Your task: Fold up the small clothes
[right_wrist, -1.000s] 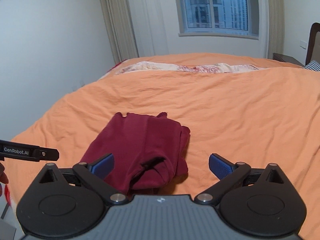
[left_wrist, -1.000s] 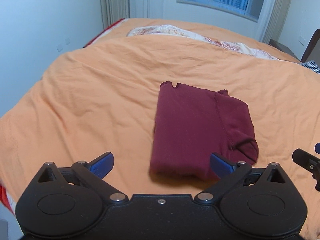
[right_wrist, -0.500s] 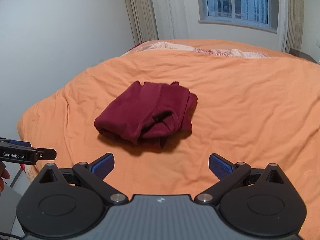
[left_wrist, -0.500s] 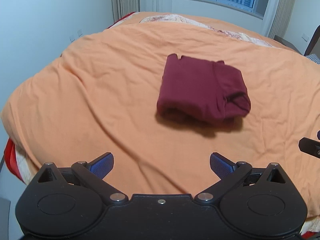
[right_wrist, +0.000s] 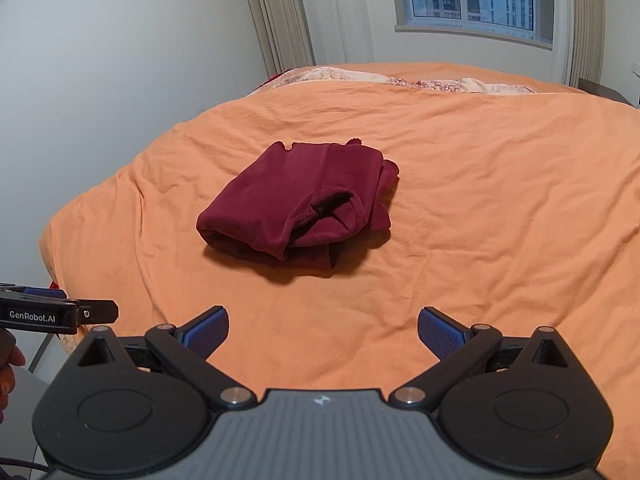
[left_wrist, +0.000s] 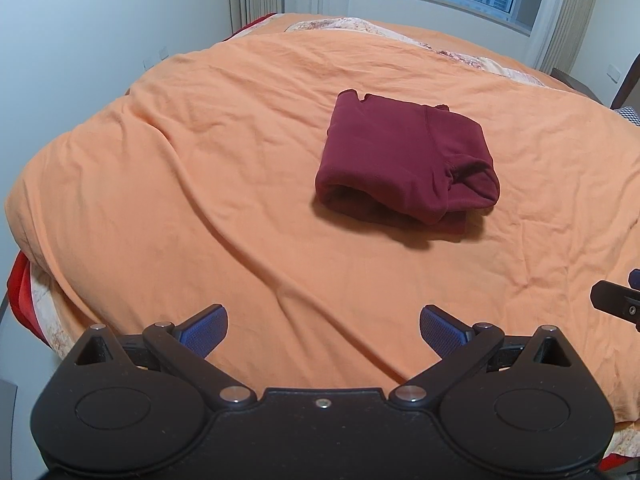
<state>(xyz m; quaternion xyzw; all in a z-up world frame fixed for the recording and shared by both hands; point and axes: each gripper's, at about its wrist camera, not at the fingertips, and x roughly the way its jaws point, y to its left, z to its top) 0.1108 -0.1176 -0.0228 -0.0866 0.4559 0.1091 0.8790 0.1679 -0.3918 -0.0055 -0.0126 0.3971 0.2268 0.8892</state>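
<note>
Holding my left gripper (left_wrist: 323, 330) and right gripper (right_wrist: 322, 330) spread wide and empty, I am seeing the folded maroon knit garment (left_wrist: 406, 162) lying at twelve o'clock, well apart from both, on the wrinkled orange bedspread (left_wrist: 168, 184).

A plain dark maroon folded fabric garment (left_wrist: 404, 160) lies ahead of both tongs on a plain orange cotton duvet (left_wrist: 208, 200). Beyond it runs a cream strip of bedding with a reddish floral print (right_wrist: 420, 82). The left gripper (left_wrist: 323, 330) and the right gripper (right_wrist: 322, 330) are black with textured blue finger pads (right_wrist: 206, 330). Left of the tongs, the walls are white and the curtains (right_wrist: 282, 20) beige.
</note>
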